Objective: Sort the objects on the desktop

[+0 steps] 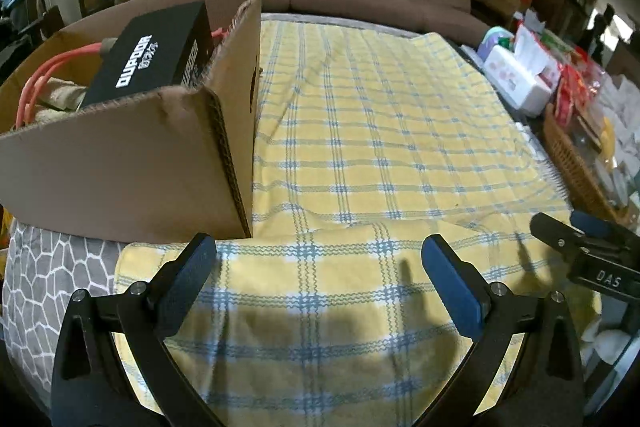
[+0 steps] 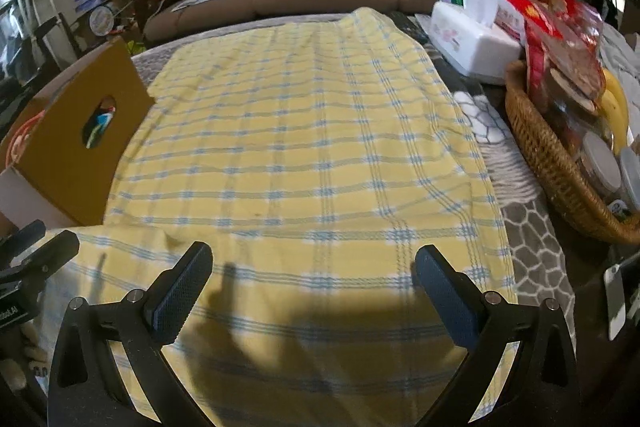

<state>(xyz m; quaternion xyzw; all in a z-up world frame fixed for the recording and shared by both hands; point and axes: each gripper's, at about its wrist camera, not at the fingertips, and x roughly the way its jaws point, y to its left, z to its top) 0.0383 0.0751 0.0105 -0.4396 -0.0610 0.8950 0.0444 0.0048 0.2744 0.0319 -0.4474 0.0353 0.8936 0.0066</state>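
Both grippers, left gripper [image 1: 318, 279] and right gripper [image 2: 314, 285], hover spread and empty over the yellow plaid cloth [image 1: 380, 147], likely since the brown cardboard box [image 1: 132, 163] (black carton [image 1: 152, 55] inside) holds the sorted items.

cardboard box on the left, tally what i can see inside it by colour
Inside the cardboard box, as far as the left wrist view shows:
Black: 1, a printed box
Orange: 1, a coiled cable
Tan: 1, some crumpled stuff, too unclear to name
Total: 3

The rest of the inside is hidden.
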